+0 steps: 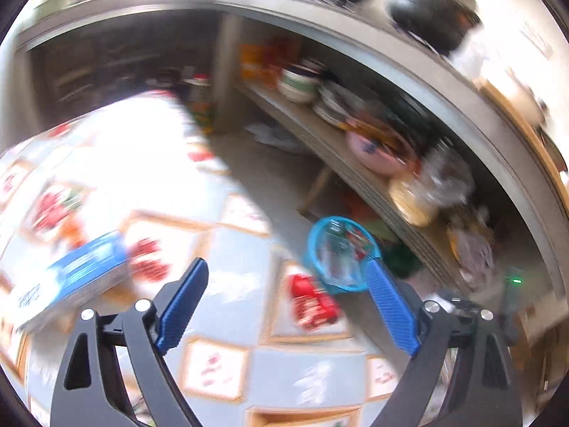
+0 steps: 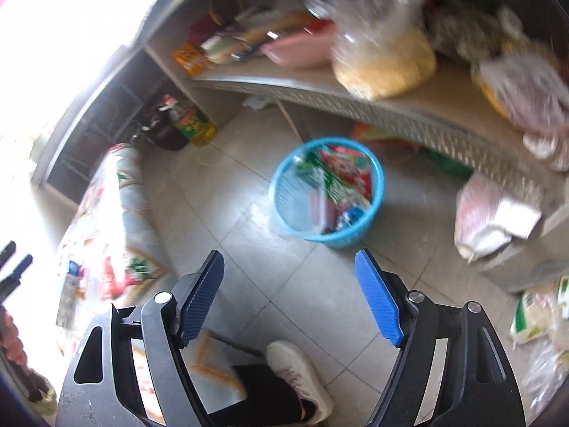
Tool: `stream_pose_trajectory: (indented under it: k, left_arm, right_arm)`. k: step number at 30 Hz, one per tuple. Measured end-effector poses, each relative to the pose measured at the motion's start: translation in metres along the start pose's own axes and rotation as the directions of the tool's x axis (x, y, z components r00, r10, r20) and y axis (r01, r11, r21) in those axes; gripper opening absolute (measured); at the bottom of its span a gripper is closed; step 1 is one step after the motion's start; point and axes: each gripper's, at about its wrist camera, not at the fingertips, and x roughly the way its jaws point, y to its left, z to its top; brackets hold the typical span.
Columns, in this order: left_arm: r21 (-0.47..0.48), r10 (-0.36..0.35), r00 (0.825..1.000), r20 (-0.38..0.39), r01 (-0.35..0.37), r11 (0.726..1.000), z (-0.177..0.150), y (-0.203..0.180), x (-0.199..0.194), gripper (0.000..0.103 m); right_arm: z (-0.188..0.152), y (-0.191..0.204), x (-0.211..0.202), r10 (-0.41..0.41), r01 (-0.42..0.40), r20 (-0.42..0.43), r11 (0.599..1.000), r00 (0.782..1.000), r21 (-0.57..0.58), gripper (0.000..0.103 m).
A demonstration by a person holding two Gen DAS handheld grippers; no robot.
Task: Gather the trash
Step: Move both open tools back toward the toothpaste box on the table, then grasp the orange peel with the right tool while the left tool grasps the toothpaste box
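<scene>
Both claws angled downward, left claw released — right claw released, above basket.

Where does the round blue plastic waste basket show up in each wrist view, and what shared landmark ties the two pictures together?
Left wrist view: round blue plastic waste basket sits right of centre on the floor, partly behind the right blue finger pad.
Right wrist view: basket sits centre, on the tiled floor above the open claw, wrappers inside.
Shared landmark: pink plastic basin on the low shelf.
</scene>
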Motion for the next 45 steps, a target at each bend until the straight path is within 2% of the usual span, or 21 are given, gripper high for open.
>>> stream_pose_trajectory:
  k: [6,11,15,19,23,24,26,28,30,31,33,34,36,38,40,42,44,45]
  left_arm:
    - [-0.184,0.106,0.993,0.061,-0.093,0.978,-0.038,0.08,-0.051,0.088]
    - [-0.278,0.177,0.977,0.119,-0.138,0.951,-0.069,0.122,-0.093,0.088]
    - [-0.294,0.22,0.962,0.161,-0.166,0.941,-0.084,0.138,-0.11,0.089]
    - [-0.289,0.248,0.949,0.193,-0.186,0.939,-0.09,0.151,-0.117,0.089]
    - [-0.285,0.256,0.947,0.195,-0.196,0.938,-0.091,0.163,-0.114,0.089]
    - [-0.291,0.253,0.948,0.193,-0.19,0.937,-0.092,0.165,-0.113,0.089]
    - [-0.303,0.241,0.95,0.196,-0.175,0.937,-0.094,0.171,-0.111,0.089]
    - [-0.31,0.227,0.953,0.199,-0.158,0.938,-0.097,0.175,-0.109,0.089]
    - [-0.313,0.211,0.956,0.203,-0.141,0.939,-0.101,0.176,-0.107,0.086]
    - [-0.313,0.205,0.958,0.201,-0.135,0.94,-0.101,0.177,-0.105,0.083]
    - [-0.318,0.192,0.962,0.192,-0.124,0.94,-0.103,0.179,-0.101,0.077]
    - [-0.323,0.187,0.964,0.187,-0.119,0.939,-0.103,0.18,-0.1,0.071]
    - [-0.333,0.17,0.968,0.183,-0.102,0.937,-0.104,0.181,-0.099,0.064]
    - [-0.34,0.149,0.973,0.178,-0.081,0.937,-0.104,0.183,-0.097,0.056]
    - [-0.343,0.135,0.975,0.175,-0.068,0.937,-0.104,0.185,-0.097,0.054]
    - [-0.351,0.126,0.977,0.171,-0.059,0.935,-0.106,0.188,-0.097,0.053]
    - [-0.363,0.122,0.978,0.167,-0.054,0.93,-0.107,0.192,-0.098,0.053]
    - [-0.373,0.121,0.979,0.166,-0.051,0.926,-0.109,0.196,-0.1,0.053]
  right_arm:
    - [0.004,0.063,-0.02,0.11,-0.108,0.011,0.985,0.994,-0.132,0.075]
    - [-0.005,0.115,-0.013,0.225,-0.235,-0.072,0.948,0.972,-0.212,0.075]
    - [-0.018,0.163,0.003,0.268,-0.313,-0.181,0.902,0.946,-0.298,0.075]
    - [-0.029,0.212,0.011,0.285,-0.36,-0.238,0.846,0.929,-0.393,0.075]
    - [-0.04,0.262,0.017,0.315,-0.42,-0.284,0.762,0.905,-0.493,0.075]
    - [-0.043,0.275,0.021,0.321,-0.434,-0.298,0.744,0.899,-0.507,0.075]
    - [-0.04,0.297,0.033,0.366,-0.5,-0.344,0.701,0.865,-0.509,0.075]
    - [-0.033,0.324,0.053,0.402,-0.56,-0.397,0.678,0.825,-0.477,0.069]
    - [-0.029,0.35,0.075,0.411,-0.595,-0.448,0.678,0.794,-0.431,0.054]
    - [-0.026,0.366,0.093,0.406,-0.606,-0.476,0.682,0.78,-0.41,0.05]
    - [-0.026,0.394,0.125,0.385,-0.609,-0.519,0.699,0.763,-0.376,0.031]
    - [-0.027,0.404,0.138,0.366,-0.599,-0.534,0.712,0.762,-0.367,0.029]
    - [-0.03,0.427,0.168,0.315,-0.562,-0.54,0.732,0.781,-0.386,0.02]
    - [-0.034,0.44,0.193,0.272,-0.526,-0.543,0.755,0.794,-0.392,0.016]
    - [-0.038,0.442,0.208,0.245,-0.51,-0.561,0.77,0.791,-0.383,0.015]
    - [-0.045,0.436,0.211,0.233,-0.525,-0.602,0.767,0.764,-0.369,0.014]
    - [-0.056,0.427,0.2,0.243,-0.569,-0.652,0.745,0.719,-0.35,0.014]
    - [-0.063,0.421,0.19,0.252,-0.6,-0.684,0.728,0.684,-0.332,0.014]
